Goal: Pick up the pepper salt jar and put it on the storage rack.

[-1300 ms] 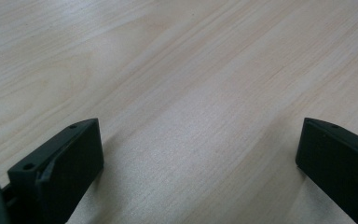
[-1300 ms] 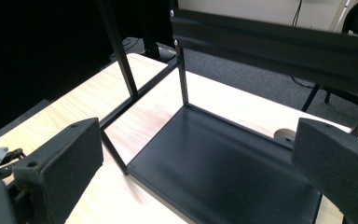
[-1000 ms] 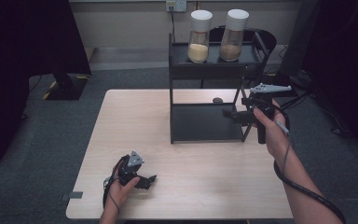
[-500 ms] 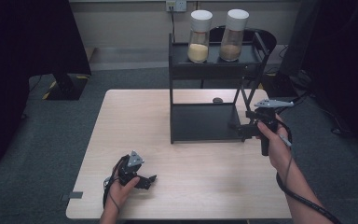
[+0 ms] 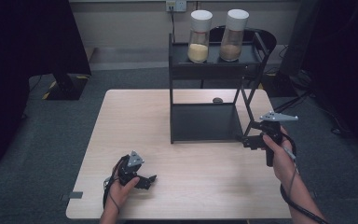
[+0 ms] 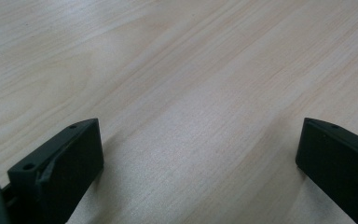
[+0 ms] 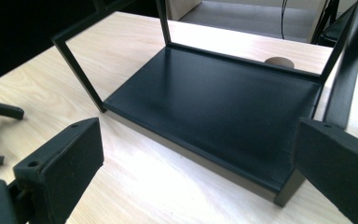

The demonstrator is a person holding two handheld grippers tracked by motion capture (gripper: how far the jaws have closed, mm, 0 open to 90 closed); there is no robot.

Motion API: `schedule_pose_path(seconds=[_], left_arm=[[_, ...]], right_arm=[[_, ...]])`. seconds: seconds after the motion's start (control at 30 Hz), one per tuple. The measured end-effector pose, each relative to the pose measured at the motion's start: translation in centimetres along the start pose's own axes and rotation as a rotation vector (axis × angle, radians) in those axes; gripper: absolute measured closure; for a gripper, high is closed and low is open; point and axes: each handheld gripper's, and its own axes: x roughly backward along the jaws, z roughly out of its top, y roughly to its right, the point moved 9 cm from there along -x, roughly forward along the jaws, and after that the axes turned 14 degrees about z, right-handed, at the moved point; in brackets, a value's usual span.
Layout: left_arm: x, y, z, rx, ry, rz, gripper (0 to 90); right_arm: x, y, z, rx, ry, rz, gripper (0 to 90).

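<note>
Right gripper [image 5: 251,141] hovers with jaws wide apart at the near right corner of the black rack [image 5: 207,122]. Left gripper [image 5: 145,181] rests near-left on the counter [image 5: 135,121], jaws apart too.

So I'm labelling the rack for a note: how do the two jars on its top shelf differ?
The left jar holds a pale yellow fill; the right jar holds a browner, tan one. The left jar stands nearer the middle of the rack's top shelf, the right jar nearer the shelf's right end. They share a clear body, a white lid, an upright stance and a similar size, each filled only in its lower part.
</note>
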Motion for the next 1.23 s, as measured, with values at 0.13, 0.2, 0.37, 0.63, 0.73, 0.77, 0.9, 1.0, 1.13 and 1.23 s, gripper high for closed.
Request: schedule_pose_path(seconds=[0.13,0.2,0.37,0.63,0.73,0.77,0.9,1.0,1.13,1.23], left_arm=[[0.0,0.0,0.0,0.0,0.0,0.0,0.0],[0.0,0.0,0.0,0.0,0.0,0.0,0.0],[0.0,0.0,0.0,0.0,0.0,0.0,0.0],[0.0,0.0,0.0,0.0,0.0,0.0,0.0],[0.0,0.0,0.0,0.0,0.0,0.0,0.0],[0.0,0.0,0.0,0.0,0.0,0.0,0.0],[0.0,0.0,0.0,0.0,0.0,0.0,0.0],[0.0,0.0,0.0,0.0,0.0,0.0,0.0],[0.0,0.0,0.0,-0.001,-0.001,0.0,0.0],[0.0,0.0,0.0,-0.001,-0.001,0.0,0.0]], right_arm=[[0.5,0.2,-1.2,0.0,-0.01,-0.014,1.3],[0.7,0.4,-1.8,-0.007,-0.012,-0.02,1.2],[1.5,1.0,-3.5,-0.014,-0.022,-0.037,1.3],[3.0,1.8,-5.8,-0.021,-0.033,-0.076,1.2],[3.4,1.9,-6.6,-0.02,-0.046,-0.089,1.2],[3.6,1.9,-6.9,-0.019,-0.048,-0.089,1.2],[3.7,1.8,-8.3,-0.007,-0.082,-0.11,1.2],[3.6,1.9,-9.6,0.0,-0.116,-0.115,1.1],[3.4,1.6,-11.0,0.028,-0.176,-0.13,1.3],[3.3,1.4,-11.9,0.048,-0.22,-0.146,1.3]])
